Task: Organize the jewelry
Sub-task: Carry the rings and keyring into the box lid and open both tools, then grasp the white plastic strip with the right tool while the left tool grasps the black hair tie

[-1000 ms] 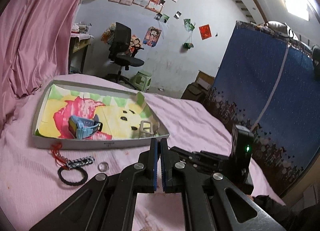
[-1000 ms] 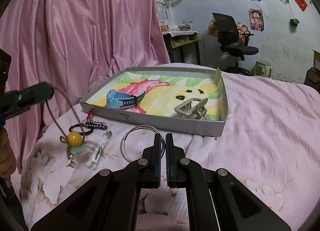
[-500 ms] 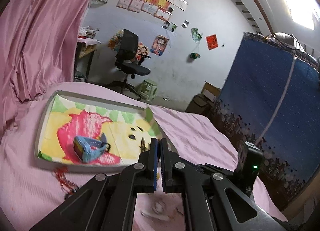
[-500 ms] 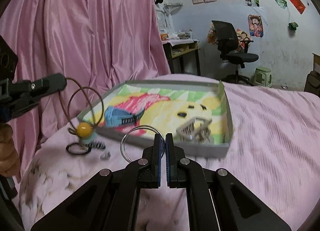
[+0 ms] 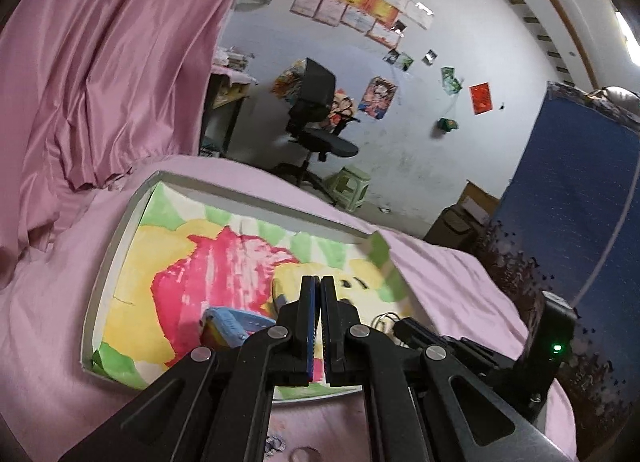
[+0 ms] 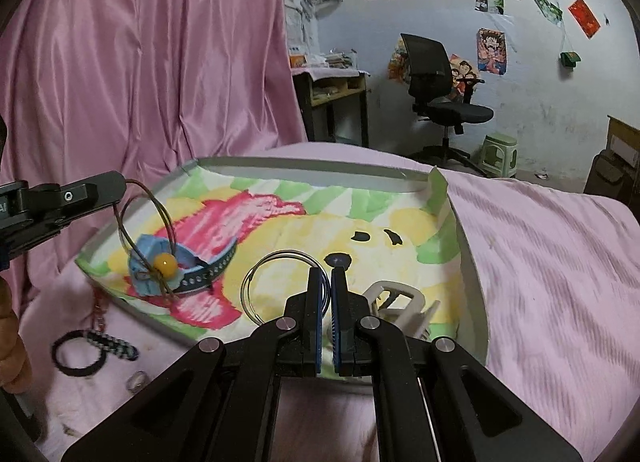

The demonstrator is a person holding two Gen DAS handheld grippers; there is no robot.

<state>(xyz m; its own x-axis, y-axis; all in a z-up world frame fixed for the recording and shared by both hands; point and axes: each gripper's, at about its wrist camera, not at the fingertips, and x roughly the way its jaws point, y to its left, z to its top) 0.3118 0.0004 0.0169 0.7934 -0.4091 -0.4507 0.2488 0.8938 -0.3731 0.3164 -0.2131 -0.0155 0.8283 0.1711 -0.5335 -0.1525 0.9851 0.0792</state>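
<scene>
Both tongs carry pieces over the tray (image 6: 472,262) on the bed, prob. to drop them in w/ the blue watch (image 6: 208,266) and white hair clip (image 6: 400,302) already there. Right tongs (image 6: 330,282) clenched on a thin silver ring (image 6: 280,286). Left tongs (image 6: 116,185) pinch a cord necklace w/ a yellow bead (image 6: 165,261) dangling above the watch. Black bracelet (image 6: 80,354) sits outside on the sheet. In left view the cord isn't visible; watch mostly hidden.
</scene>
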